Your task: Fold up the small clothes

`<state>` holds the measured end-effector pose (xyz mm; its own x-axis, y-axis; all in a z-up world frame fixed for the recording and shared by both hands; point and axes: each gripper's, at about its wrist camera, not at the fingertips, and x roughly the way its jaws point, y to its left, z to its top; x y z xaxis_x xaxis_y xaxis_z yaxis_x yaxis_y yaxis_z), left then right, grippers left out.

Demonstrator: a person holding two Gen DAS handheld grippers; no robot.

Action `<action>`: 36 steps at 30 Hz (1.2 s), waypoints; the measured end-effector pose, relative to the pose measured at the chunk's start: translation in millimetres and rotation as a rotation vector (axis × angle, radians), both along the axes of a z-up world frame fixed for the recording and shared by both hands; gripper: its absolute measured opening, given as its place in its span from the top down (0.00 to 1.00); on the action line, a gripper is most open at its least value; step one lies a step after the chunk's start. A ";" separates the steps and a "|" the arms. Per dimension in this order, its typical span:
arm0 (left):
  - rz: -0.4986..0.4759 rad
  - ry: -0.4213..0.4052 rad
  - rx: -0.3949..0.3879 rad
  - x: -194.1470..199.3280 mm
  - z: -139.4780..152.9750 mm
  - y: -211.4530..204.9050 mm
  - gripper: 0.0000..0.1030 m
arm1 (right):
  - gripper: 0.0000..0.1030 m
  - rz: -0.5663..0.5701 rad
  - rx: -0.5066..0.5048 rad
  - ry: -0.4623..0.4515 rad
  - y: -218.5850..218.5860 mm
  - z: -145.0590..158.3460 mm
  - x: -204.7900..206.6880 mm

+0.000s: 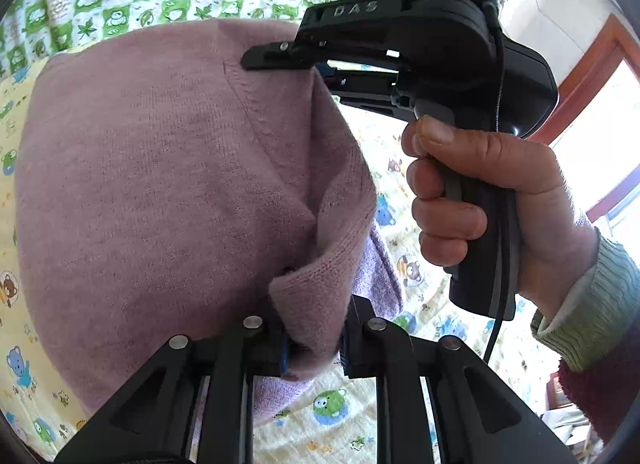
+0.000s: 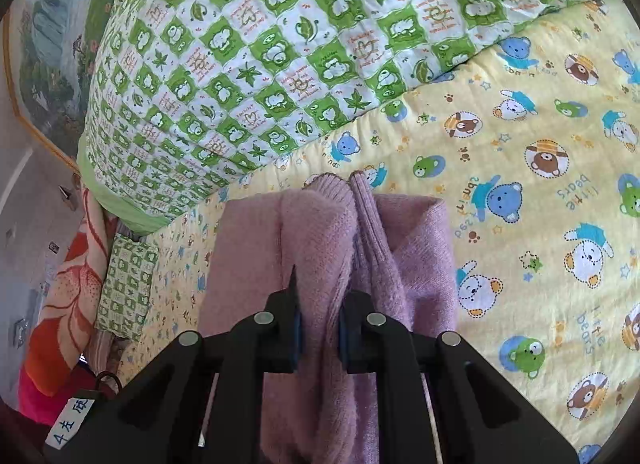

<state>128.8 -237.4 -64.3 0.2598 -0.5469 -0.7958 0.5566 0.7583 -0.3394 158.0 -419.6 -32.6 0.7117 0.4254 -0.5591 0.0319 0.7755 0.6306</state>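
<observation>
A mauve knitted garment (image 1: 160, 183) hangs lifted above the bed and fills the left of the left wrist view. At the bottom of that view my left gripper (image 1: 314, 344) is shut on a bunched fold of its edge. Higher up, a hand (image 1: 480, 191) holds my right gripper (image 1: 288, 63), which pinches another part of the same edge. In the right wrist view the garment (image 2: 320, 232) runs in thick folds between the pads of the right gripper (image 2: 318, 328), which is shut on it. The cloth drapes forward over the sheet.
A yellow sheet with cartoon bears (image 2: 520, 183) covers the bed. A folded green checked quilt (image 2: 280, 43) lies along its far side, with a small checked pillow (image 2: 126, 288) and an orange floral blanket (image 2: 68, 304) at the left. A bright window with a red-brown frame (image 1: 600, 83) stands at the right.
</observation>
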 end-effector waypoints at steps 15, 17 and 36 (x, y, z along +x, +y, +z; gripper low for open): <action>-0.058 0.078 -0.043 2.4 2.1 16.5 0.39 | 0.68 -0.099 -0.005 0.049 -14.4 -4.9 -41.4; -0.041 0.087 -0.059 1.3 5.5 30.3 0.39 | 0.68 -0.116 0.001 0.019 -13.3 4.5 -59.7; 0.331 0.177 -0.042 65.0 -14.6 162.8 0.31 | 0.51 -0.050 -0.010 0.124 50.5 -28.3 -98.8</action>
